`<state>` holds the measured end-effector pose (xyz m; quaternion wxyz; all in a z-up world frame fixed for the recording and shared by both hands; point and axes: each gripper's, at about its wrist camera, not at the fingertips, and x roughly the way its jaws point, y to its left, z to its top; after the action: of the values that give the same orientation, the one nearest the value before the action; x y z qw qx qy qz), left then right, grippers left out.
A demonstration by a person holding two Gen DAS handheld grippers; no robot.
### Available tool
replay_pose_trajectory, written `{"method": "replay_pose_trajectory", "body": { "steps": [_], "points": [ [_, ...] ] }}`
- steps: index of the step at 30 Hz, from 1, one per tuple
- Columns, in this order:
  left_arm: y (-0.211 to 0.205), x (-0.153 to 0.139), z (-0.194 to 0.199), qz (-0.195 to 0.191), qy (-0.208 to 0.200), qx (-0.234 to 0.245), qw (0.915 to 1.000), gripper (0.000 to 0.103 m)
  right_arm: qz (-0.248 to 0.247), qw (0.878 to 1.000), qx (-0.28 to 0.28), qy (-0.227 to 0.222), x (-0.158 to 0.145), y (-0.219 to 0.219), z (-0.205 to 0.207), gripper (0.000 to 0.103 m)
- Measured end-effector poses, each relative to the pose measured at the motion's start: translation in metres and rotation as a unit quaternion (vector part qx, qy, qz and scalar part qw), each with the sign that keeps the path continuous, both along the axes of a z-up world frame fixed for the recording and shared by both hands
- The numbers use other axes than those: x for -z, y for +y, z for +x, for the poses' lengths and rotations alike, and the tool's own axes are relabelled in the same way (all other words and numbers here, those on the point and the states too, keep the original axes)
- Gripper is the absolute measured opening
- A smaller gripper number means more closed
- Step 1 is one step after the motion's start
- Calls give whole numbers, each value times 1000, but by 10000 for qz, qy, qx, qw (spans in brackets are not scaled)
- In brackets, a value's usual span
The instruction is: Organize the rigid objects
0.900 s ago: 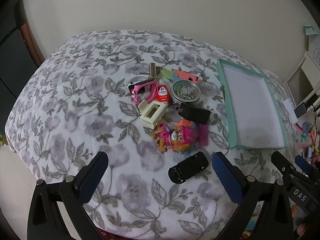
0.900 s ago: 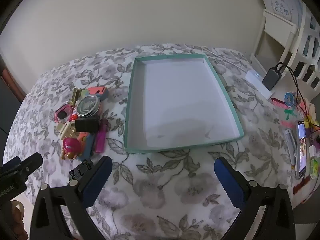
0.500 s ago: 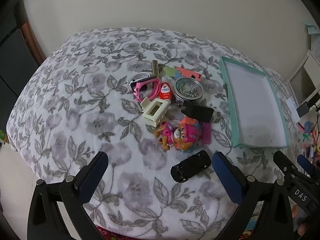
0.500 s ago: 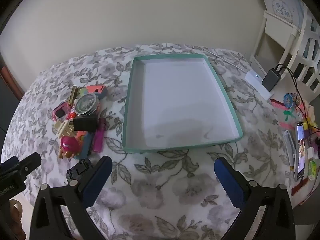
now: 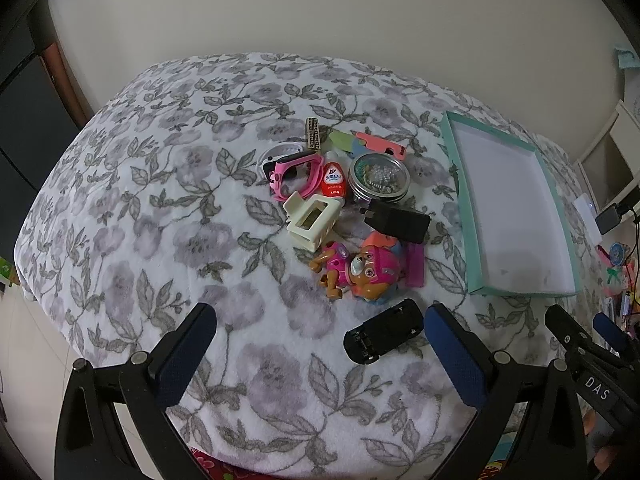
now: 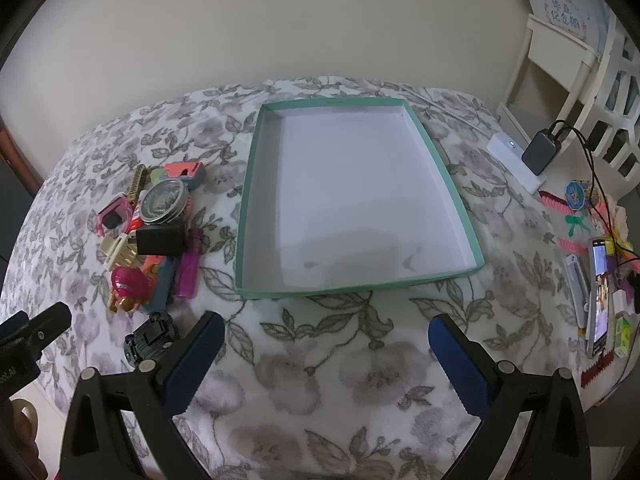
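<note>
A heap of small things lies on the flowered cloth: a pink watch [image 5: 294, 172], a red bottle [image 5: 333, 181], a round tin [image 5: 379, 176], a cream clip [image 5: 310, 222], a black block [image 5: 398, 222], a pink dog toy [image 5: 358, 270] and a black toy car [image 5: 383, 336]. An empty teal-rimmed tray [image 6: 256, 160] lies to the right of the heap. My left gripper [image 5: 320, 360] hovers open near the car, holding nothing. My right gripper [image 6: 326, 364] hangs open in front of the tray.
The cloth-covered table [image 5: 140, 220] ends at a wall behind. At the far right are a white power strip [image 6: 516, 164] with a black charger, cables, a phone [image 6: 598, 296] and small clutter. A white shelf [image 6: 560, 60] stands at the right.
Both views have shifted slightly. In the left view the heap sits a little lower and more to the right; in the right view the tray sits a little farther left.
</note>
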<state>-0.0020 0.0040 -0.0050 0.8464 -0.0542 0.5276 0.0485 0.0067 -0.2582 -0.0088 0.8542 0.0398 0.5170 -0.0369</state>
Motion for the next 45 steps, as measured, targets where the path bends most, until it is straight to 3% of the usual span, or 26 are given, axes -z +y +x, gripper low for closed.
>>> {"method": "replay_pose_trajectory", "body": {
  "steps": [35, 45],
  "points": [
    [0, 3, 2, 42, 66, 9, 10000, 103, -92, 9997, -133, 190, 6, 7, 2, 103],
    [12, 3, 11, -79, 46, -219, 9997, 103, 212, 9990, -383, 13, -3, 23, 7, 103]
  ]
}}
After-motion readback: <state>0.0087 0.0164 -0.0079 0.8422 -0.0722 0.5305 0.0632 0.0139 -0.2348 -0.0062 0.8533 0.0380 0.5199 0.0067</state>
